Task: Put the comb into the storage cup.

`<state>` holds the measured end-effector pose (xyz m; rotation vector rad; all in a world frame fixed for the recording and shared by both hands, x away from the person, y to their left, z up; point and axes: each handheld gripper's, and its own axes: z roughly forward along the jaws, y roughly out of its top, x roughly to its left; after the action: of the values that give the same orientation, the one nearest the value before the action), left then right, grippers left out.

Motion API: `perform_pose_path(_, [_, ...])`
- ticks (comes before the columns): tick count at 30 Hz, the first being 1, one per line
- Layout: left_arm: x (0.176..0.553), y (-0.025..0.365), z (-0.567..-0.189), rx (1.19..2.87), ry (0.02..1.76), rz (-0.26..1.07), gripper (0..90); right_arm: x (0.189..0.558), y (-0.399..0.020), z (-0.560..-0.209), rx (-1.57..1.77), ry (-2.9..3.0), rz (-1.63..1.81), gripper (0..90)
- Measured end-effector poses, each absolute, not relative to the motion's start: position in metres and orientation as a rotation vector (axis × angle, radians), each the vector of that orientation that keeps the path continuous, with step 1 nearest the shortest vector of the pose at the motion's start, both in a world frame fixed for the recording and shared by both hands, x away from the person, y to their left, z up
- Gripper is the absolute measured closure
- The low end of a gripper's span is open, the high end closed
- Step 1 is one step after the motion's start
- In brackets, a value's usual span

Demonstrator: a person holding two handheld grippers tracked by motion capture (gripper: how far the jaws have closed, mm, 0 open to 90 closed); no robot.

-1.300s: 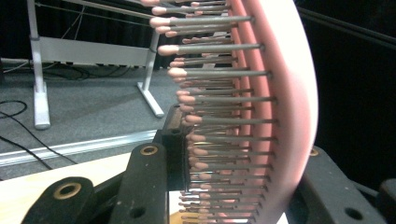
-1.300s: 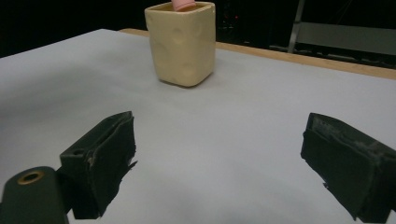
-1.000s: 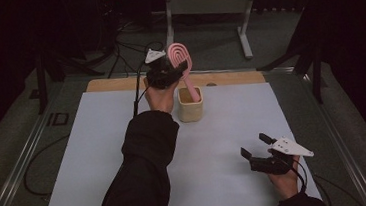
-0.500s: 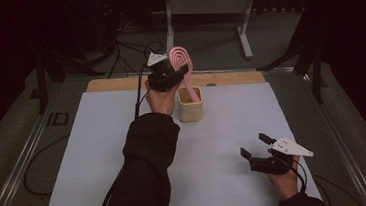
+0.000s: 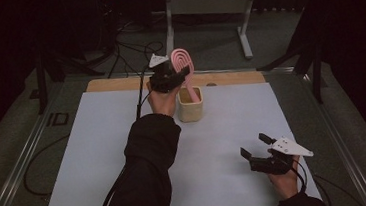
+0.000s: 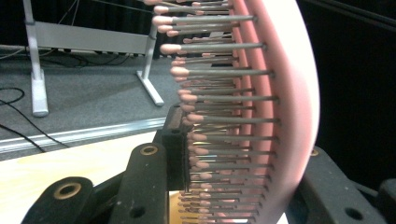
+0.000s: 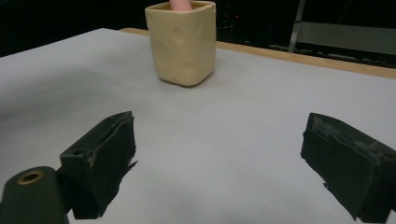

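the counter (image 5: pixel 100 155) takes up most of the scene, a wide pale sheet with a strip of bare wood along its far edge. the landmark to steer by is the cream holder (image 5: pixel 190 104), a small square cup with dimpled sides, standing toward the far middle of the sheet.

well apart from the holder, at the near right corner, the right gripper (image 5: pixel 258 152) hangs just above the sheet with its jaws wide apart and nothing between them. its own camera looks across bare sheet straight at the holder (image 7: pixel 182 44).

right over the holder is the left gripper (image 5: pixel 177 76), reached out on a dark sleeve. its jaws are clamped across the head of a pink hairbrush (image 5: pixel 183 65), one on the bristle side and one on the smooth back. the brush (image 6: pixel 261 116) stands nearly upright, head up, with its handle end already down inside the holder.

i'd say the step in hand is standing the brush in the holder, and it looks almost done. the next move, by my guess, calls for lowering until the handle rests on the bottom, then parting the jaws gently and lifting away clear of the bristles so the light cup isn't tipped.
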<state>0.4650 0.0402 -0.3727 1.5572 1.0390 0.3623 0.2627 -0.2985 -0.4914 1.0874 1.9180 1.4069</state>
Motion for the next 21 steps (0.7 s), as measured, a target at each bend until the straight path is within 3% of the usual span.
perform_pose_path(21, [0.465,0.038,-0.383,1.571,1.052,0.350,64.3,0.263,-0.298,-0.491,1.083,1.919,1.407,9.6])
